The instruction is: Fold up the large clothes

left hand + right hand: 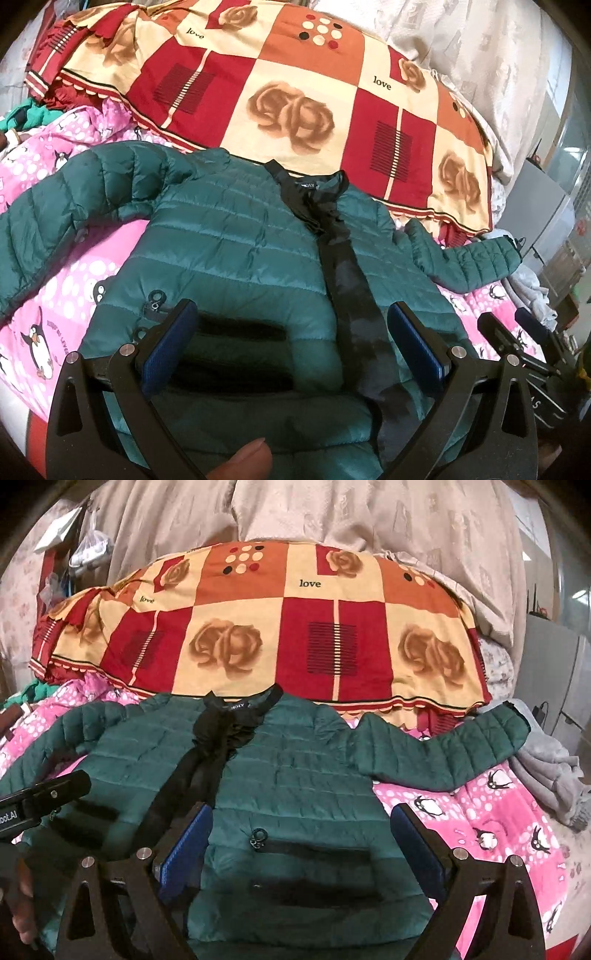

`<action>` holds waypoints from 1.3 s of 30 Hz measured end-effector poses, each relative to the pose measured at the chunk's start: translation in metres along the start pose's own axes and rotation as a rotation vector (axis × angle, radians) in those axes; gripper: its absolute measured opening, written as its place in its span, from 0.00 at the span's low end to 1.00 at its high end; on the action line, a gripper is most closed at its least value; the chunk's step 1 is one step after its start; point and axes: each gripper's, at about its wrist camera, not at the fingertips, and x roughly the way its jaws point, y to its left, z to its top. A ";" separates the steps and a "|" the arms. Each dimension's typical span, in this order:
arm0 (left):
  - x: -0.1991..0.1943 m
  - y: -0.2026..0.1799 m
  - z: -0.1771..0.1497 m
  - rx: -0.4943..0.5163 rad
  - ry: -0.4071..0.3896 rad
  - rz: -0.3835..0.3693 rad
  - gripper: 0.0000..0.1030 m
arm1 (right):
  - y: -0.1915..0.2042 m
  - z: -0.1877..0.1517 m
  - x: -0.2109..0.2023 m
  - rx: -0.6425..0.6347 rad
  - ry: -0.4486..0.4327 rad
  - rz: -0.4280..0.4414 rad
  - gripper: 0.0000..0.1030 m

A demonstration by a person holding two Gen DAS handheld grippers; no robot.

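Looking at our green puffer jacket (236, 236) lying flat, front up on the pink penguin blanket (48, 295), sleeves flung toward 9 and 3 o'clock, we've folded nothing yet, and both left gripper (291, 332) and right gripper (301, 830) hover wide open, empty, over its hem.

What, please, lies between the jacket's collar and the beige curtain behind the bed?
In the right wrist view, a red-and-cream rose-patterned quilt fills the stretch between the green puffer jacket's collar and the curtain.

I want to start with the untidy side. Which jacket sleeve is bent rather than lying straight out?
The sleeve on the left gripper's side: it bends downward at the elbow, while the other sleeve stretches out sideways over the pink penguin sheet.
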 end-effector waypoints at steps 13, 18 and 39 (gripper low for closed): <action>0.004 -0.009 -0.010 0.052 0.023 0.206 1.00 | 0.003 -0.006 0.009 -0.014 0.060 0.028 0.93; 0.004 -0.016 -0.013 0.088 0.011 0.267 1.00 | -0.002 -0.007 0.009 0.005 0.059 0.046 0.93; 0.003 -0.019 -0.013 0.102 -0.002 0.271 1.00 | -0.007 -0.008 0.015 0.046 0.092 0.054 0.93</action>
